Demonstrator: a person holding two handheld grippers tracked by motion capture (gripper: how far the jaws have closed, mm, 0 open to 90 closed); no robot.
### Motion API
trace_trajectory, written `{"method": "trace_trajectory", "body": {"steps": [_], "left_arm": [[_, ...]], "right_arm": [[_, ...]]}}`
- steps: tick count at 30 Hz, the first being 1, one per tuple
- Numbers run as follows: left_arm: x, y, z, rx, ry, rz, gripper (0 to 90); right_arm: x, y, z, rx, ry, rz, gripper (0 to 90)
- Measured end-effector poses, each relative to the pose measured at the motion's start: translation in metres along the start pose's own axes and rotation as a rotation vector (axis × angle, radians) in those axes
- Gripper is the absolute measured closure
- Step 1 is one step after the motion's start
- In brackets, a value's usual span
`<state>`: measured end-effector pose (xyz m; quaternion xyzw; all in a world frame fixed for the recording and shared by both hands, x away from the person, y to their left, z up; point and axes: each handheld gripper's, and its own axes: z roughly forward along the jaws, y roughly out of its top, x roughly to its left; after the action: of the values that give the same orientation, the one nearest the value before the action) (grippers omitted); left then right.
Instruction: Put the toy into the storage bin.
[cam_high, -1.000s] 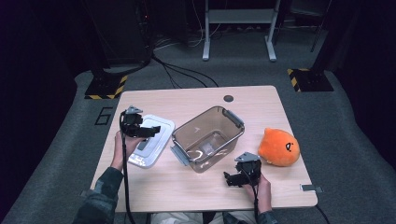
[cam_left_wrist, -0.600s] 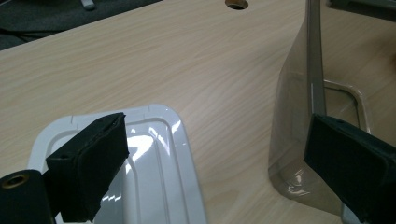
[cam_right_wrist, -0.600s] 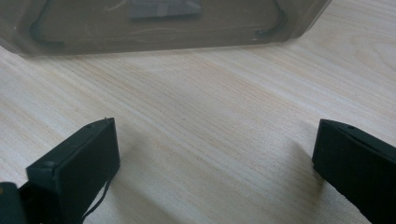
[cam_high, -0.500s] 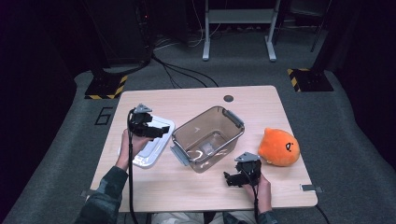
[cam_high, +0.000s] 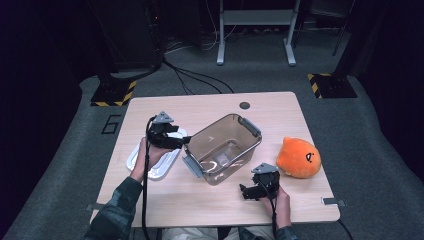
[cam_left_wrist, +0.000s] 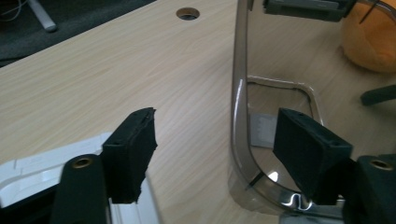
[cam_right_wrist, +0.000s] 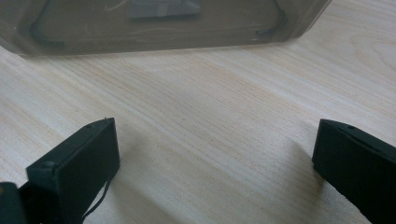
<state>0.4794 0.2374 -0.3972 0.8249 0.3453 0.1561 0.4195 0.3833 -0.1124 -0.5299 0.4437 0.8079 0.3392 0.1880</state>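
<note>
We see the left gripper (cam_high: 181, 141) pointing right, jaws just been closing (gap remains, pads not yet pressing). Right gripper (cam_high: 246, 191) lies low near our right hand (cam_high: 281, 201), jaws wide apart.

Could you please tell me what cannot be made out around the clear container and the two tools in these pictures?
- White lid: partly covered by the person's left hand in the high view; cut off by the bottom edge in the left gripper view.
- Small label inside the clear container: too small and blurred to read in every view.
- Orange plush toy: cut by the top edge and blurred in the left gripper view.
</note>
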Motion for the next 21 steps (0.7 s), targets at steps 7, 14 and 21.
{"method": "trace_trajectory", "body": {"steps": [7, 14, 21], "left_arm": [[-0.006, 0.002, 0.011, 0.016, -0.019, 0.029, 48.2], [-0.009, 0.003, 0.021, 0.041, -0.026, 0.049, 59.5], [-0.009, 0.001, 0.03, 0.076, -0.03, 0.054, 62.9]], "right_arm": [[0.0, 0.0, 0.0, -0.002, 0.0, -0.002, 0.0], [0.0, 0.0, 0.0, -0.001, 0.001, 0.0, 0.0], [0.0, 0.0, 0.0, -0.001, 0.0, -0.002, 0.0]]}}
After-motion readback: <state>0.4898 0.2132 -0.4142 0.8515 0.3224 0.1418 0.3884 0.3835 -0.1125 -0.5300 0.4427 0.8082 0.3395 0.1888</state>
